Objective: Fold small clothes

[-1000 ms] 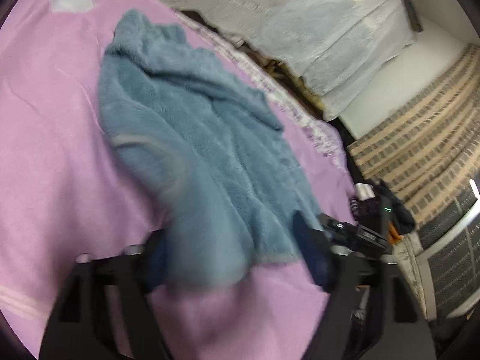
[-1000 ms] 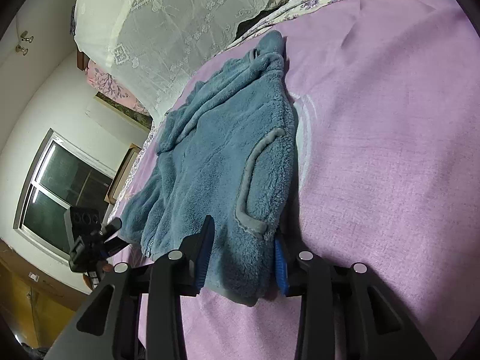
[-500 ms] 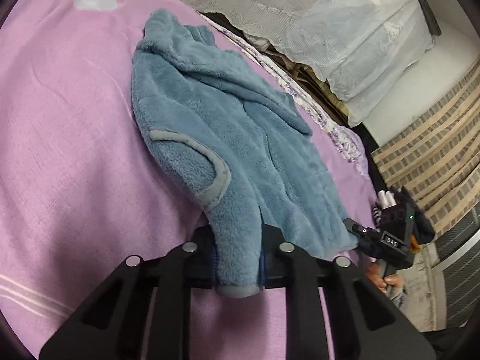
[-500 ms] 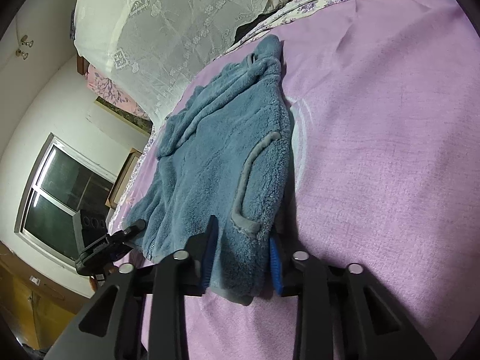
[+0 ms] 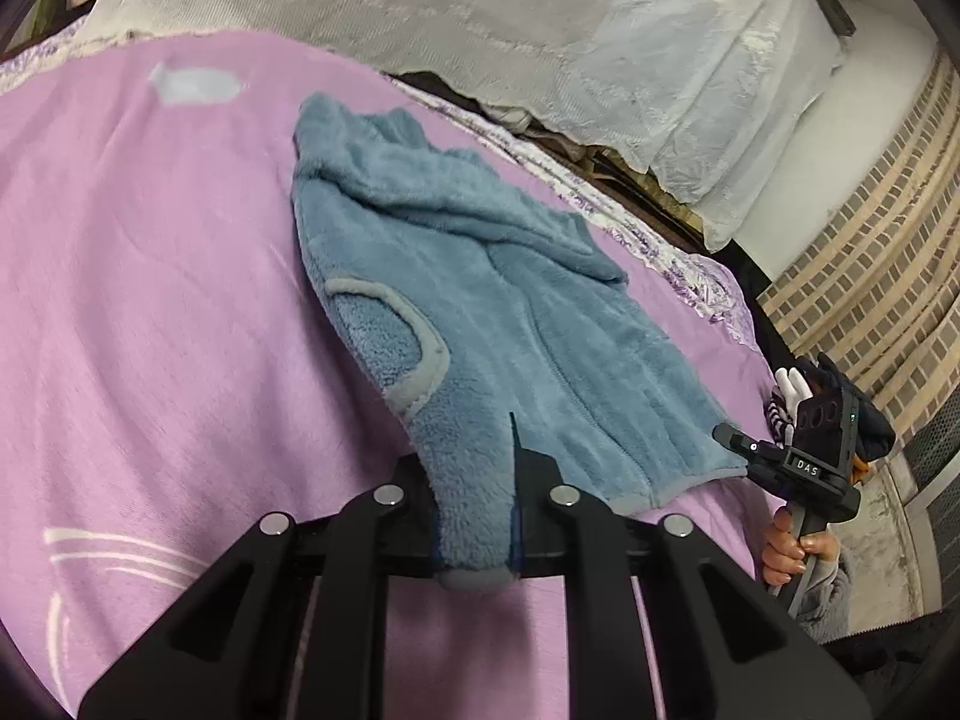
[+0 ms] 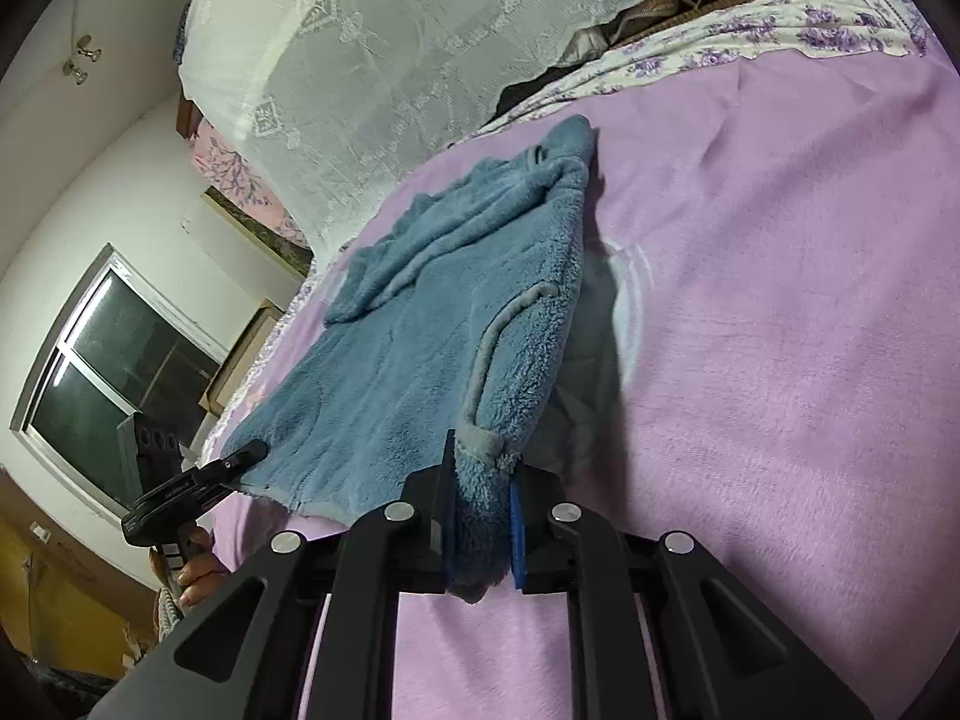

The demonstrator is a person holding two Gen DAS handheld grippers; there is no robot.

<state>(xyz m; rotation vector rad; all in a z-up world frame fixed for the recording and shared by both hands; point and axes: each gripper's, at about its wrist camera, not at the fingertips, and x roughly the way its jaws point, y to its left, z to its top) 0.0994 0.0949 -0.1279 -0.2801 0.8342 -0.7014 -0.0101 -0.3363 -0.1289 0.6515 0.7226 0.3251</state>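
A small blue fleece jacket (image 5: 510, 300) lies on the purple blanket (image 5: 150, 300), hood end far from me. My left gripper (image 5: 473, 474) is closing its jaws and pinches the jacket's near hem corner beside a grey-trimmed pocket. The right gripper (image 5: 729, 435) shows at the hem's other corner, held by a hand (image 5: 792, 546). In the right wrist view my right gripper (image 6: 483, 480) is also closing, its blue pads squeezing the jacket (image 6: 408, 360) at the hem below a grey-trimmed pocket. The left gripper (image 6: 240, 456) holds the far corner, and the hem hangs stretched between them.
A white lace net (image 5: 480, 12) hangs over the bed's far side, with a floral sheet (image 6: 750, 36) under it. A brick-pattern wall (image 5: 870, 240) stands to the right in the left wrist view. A dark window (image 6: 108, 372) shows at the left in the right wrist view.
Both pairs of jaws have closed onto the jacket's hem corners. The left gripper rose and moved, and the rumpled near edge now lies pulled straight between the two grippers.
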